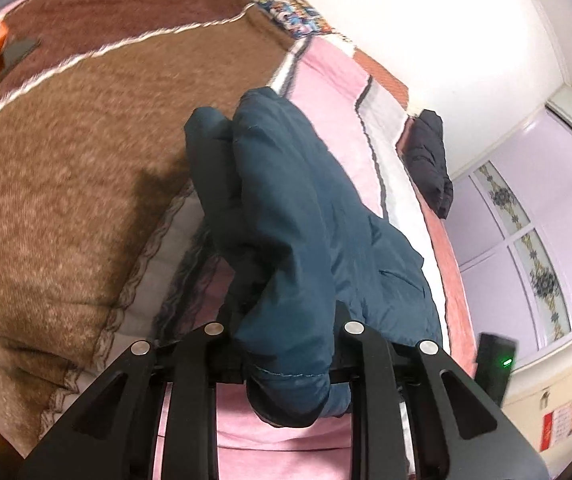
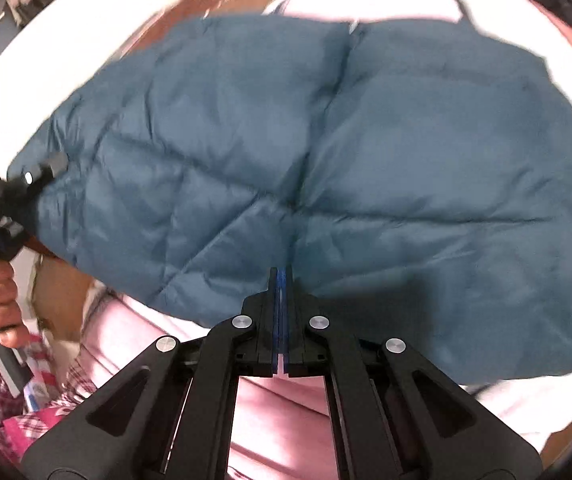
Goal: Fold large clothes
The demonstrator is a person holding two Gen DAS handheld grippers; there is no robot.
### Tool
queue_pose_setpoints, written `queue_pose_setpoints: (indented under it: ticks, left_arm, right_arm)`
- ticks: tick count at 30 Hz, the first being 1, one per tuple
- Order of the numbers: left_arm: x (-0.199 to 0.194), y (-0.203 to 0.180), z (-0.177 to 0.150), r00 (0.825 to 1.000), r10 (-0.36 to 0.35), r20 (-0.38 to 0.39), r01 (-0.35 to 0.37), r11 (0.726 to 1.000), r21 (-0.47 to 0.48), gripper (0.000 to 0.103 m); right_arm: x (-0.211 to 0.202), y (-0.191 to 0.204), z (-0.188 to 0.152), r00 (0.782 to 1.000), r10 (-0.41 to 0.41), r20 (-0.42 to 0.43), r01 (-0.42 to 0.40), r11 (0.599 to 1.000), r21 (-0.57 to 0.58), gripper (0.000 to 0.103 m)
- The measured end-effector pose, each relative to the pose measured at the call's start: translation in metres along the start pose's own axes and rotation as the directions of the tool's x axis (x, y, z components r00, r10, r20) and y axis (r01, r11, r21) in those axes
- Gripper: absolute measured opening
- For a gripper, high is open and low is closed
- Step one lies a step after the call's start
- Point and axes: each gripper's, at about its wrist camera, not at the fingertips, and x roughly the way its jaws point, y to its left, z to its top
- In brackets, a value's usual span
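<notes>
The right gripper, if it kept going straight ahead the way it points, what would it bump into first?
Most likely the blue puffy jacket. The right gripper is shut, with its tips right at the jacket's near edge, and the jacket fills the view ahead. Whether it already touches the jacket is unclear.

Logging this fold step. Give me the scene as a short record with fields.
garment: teal padded jacket, spread over the bed
surface: pink sheet, brown blanket beside it
left gripper: closed on a jacket fold
right gripper: shut at the jacket's near edge; whether it pinches fabric is unclear
other: black garment at the bed's far edge
</notes>
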Motion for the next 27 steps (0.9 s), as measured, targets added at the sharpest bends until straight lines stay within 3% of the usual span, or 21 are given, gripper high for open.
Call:
queue_pose_setpoints:
  ticks: [9, 12, 16, 19, 21, 27]
  left_arm:
    - [-0.013, -0.060, -0.006, 0.999, 0.003, 0.048, -0.013, 0.976, 0.217, 0.023]
    - [-0.014, -0.079, -0.008, 0.998, -0.004, 0.057, -0.013, 0.960, 0.281, 0.023]
    - [-0.012, -0.102, -0.013, 0.998, -0.017, 0.060, -0.004, 0.938, 0.347, 0.023]
    - [-0.009, -0.123, -0.016, 0.998, -0.038, 0.049, 0.016, 0.922, 0.386, 0.023]
    - [-0.006, -0.139, -0.019, 0.998, -0.050, 0.037, 0.030, 0.907, 0.420, 0.023]
    - [0.019, -0.196, -0.043, 0.995, -0.091, -0.046, 0.101, 0.827, 0.553, 0.023]
  right_arm:
    - [-0.052, -0.073, -0.019, 0.991, -0.049, 0.123, 0.025, 0.982, 0.189, 0.000]
    - [-0.062, -0.104, -0.021, 0.981, -0.112, 0.159, 0.066, 0.960, 0.271, 0.000]
    - [-0.056, -0.131, -0.019, 0.984, -0.104, 0.143, 0.052, 0.943, 0.328, 0.000]
    - [-0.036, -0.121, -0.013, 0.990, -0.092, 0.108, 0.054, 0.948, 0.314, 0.000]
    - [-0.024, -0.116, -0.012, 0.992, -0.074, 0.103, 0.040, 0.951, 0.306, 0.000]
    - [-0.014, -0.123, -0.010, 0.993, 0.014, 0.119, -0.050, 0.952, 0.303, 0.000]
